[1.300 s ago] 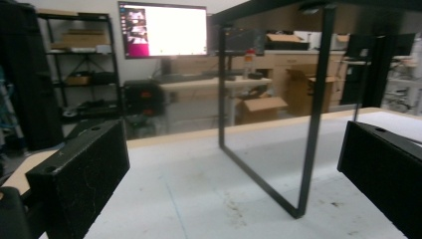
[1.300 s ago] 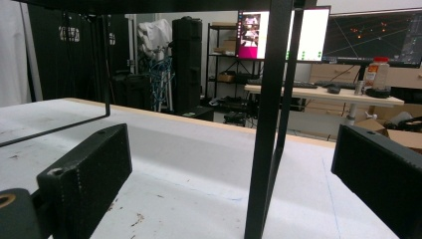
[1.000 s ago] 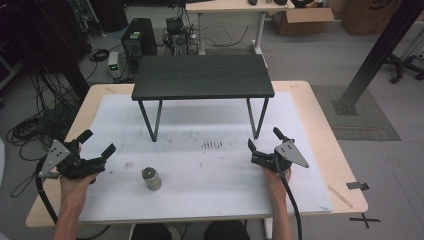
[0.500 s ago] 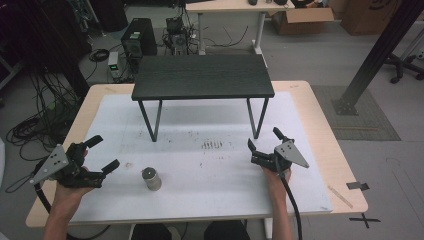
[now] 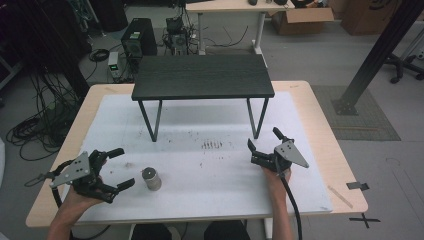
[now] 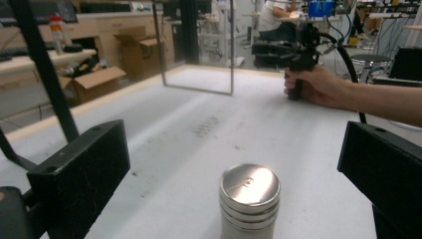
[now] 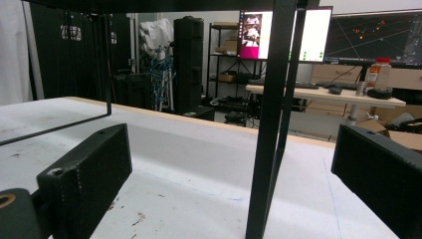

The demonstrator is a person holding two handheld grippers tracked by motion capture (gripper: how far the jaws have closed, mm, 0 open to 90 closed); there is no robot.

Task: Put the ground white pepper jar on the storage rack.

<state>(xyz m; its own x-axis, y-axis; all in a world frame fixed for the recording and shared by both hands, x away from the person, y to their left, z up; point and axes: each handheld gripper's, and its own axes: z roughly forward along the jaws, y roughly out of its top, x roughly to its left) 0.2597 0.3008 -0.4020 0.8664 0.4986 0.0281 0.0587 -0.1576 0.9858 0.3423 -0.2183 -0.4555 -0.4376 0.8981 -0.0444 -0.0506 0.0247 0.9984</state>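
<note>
White matting (image 5: 210, 170), smudged and flecked with dark specks near its middle, covers most of a pale wooden table (image 5: 325, 125), leaving a strip of bare wood along each edge. A low black bench (image 5: 202, 76) stands on thin metal legs at the far half of the mat, open underneath. Beyond the table the grey floor holds bundles of cable (image 5: 35, 125), a computer tower (image 5: 137, 37), cardboard boxes (image 5: 305, 17) and a second desk (image 5: 230, 7). A black slanted post (image 5: 375, 50) rises at the right.

A small metal cylinder (image 5: 151, 179) stands upright on the mat near the front edge, at the left. The left gripper (image 5: 117, 167) sits just beside it, held in the left hand (image 5: 75, 202), jaws spread wide apart; in the left gripper view the cylinder (image 6: 249, 201) stands between the 2 jaws, touching neither. The right gripper (image 5: 262, 140), held in the right hand (image 5: 274, 177), rests on the mat near the bench's right front leg (image 5: 257, 120), jaws also wide open and holding nothing; in the right gripper view that leg (image 7: 271, 119) stands ahead between them.

Bare mat lies between the 2 grippers, and the front right corner of the table is uncluttered.
</note>
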